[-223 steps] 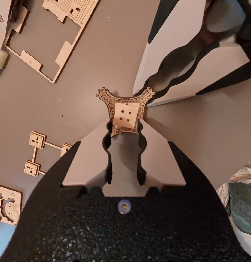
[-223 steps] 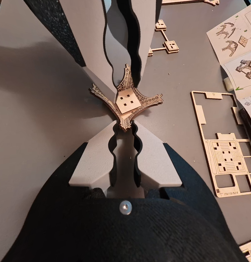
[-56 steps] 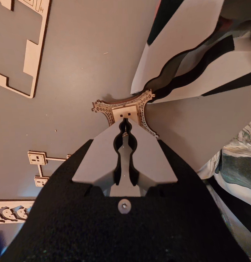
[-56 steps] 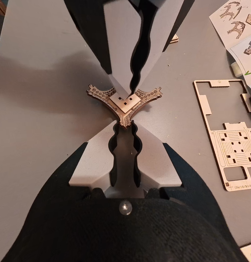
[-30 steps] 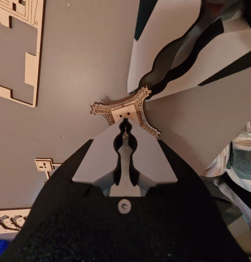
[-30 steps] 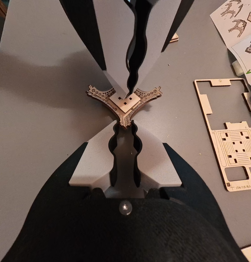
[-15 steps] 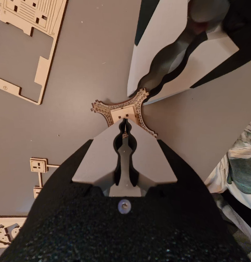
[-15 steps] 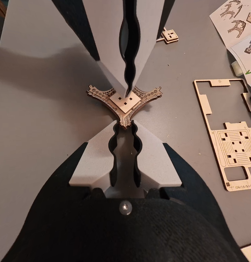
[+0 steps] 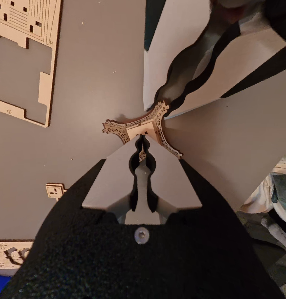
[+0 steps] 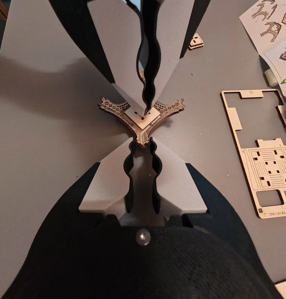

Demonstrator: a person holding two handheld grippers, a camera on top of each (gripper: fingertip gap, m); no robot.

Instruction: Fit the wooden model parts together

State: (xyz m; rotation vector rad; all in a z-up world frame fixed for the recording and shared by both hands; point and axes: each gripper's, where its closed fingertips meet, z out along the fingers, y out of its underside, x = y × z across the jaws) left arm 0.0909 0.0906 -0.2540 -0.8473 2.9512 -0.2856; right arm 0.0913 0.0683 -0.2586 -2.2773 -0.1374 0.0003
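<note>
A wooden lattice tower base (image 10: pixel 143 123) with four splayed legs and a square top plate stands on the grey table; it also shows in the left wrist view (image 9: pixel 139 128). My left gripper (image 9: pixel 142 135) is shut, and its tips rest on the square plate; in the right wrist view it (image 10: pixel 146 111) comes down from above. My right gripper (image 10: pixel 142 141) is closed on the near leg of the base at table level. In the left wrist view it (image 9: pixel 160 110) grips the far leg. The base's near leg is partly hidden under my left fingers.
A wooden part sheet (image 10: pixel 268 169) with cut-outs lies to the right, also in the left wrist view (image 9: pixel 45 80). Small square pieces (image 9: pixel 54 190) on a sprue lie nearby. Instruction pages (image 10: pixel 268 24) sit at the far right. A cloth (image 9: pixel 276 186) lies beyond the table edge.
Earlier my left gripper was open around the tilted square plate; now it is shut with its tips on the flat plate. In the last second it swayed slightly. The right gripper kept its hold.
</note>
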